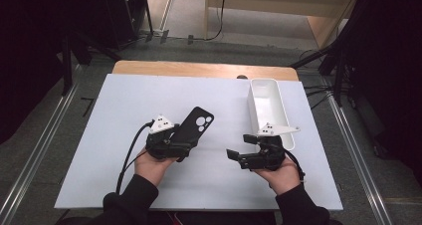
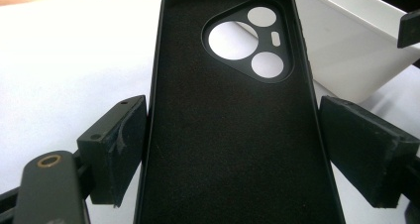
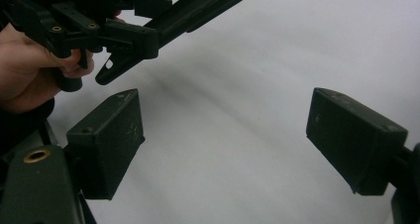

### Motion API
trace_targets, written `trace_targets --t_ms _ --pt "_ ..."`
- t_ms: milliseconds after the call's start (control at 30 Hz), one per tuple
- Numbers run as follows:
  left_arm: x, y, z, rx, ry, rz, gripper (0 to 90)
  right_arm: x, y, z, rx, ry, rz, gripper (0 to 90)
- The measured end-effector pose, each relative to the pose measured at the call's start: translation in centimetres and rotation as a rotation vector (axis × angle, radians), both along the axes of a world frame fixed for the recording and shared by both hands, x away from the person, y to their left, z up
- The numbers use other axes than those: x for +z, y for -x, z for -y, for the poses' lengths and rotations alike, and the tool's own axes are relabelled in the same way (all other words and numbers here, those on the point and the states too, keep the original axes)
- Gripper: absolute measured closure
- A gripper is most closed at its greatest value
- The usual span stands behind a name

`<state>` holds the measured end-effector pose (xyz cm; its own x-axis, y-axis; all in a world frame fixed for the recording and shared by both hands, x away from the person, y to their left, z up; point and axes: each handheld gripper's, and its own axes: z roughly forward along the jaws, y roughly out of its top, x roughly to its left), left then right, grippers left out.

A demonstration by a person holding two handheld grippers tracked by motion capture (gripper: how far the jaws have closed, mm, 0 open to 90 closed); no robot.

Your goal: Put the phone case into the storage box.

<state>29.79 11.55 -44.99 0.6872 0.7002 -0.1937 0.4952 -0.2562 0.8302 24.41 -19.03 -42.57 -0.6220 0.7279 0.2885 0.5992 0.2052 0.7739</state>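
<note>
Nearest, at the bottom edge of the high view, two dark sleeves come in over the white table [image 1: 124, 105], each hand wrapped around a gripper. At the near left the left gripper [image 1: 175, 144] is clamped on the near end of a black phone case [image 1: 193, 126], its jaws pressing the case's two long edges. In the left gripper view the phone case [image 2: 233, 135] runs up between the two black pads with its soft inner lining facing the camera, and its camera cut-out, with three round holes and a small slot, sits at the far end. From the clamp the case reaches away to the far right, its far end lifted clear of the table.

At the near right the right gripper [image 1: 241, 146] points left toward the case, well apart from it. Its jaws stand wide with nothing between them; the right gripper view shows bare white surface in the gap, and the left gripper [image 3: 131, 45] with the case at the upper left.

Farther right, a long white bin [image 1: 255, 105] lies on the table, running from just behind the right hand toward the far edge.
</note>
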Motion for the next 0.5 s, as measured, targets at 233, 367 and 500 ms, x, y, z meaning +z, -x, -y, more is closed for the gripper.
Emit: trace_targets --t_ms 233,367,500 --pt "-0.5 -0.2 -0.1 0.025 0.024 -0.021 14.1 0.7 -0.6 -0.8 -0.009 -0.005 0.001 13.1" --pt "-0.8 -0.3 -0.1 0.042 0.038 -0.029 14.0 1.0 -1.0 -1.1 -0.008 -0.004 -0.009 13.1" --pt "-0.7 -0.1 0.0 0.053 0.036 -0.008 14.0 1.3 -1.4 -1.5 -0.011 -0.018 -0.015 13.0"
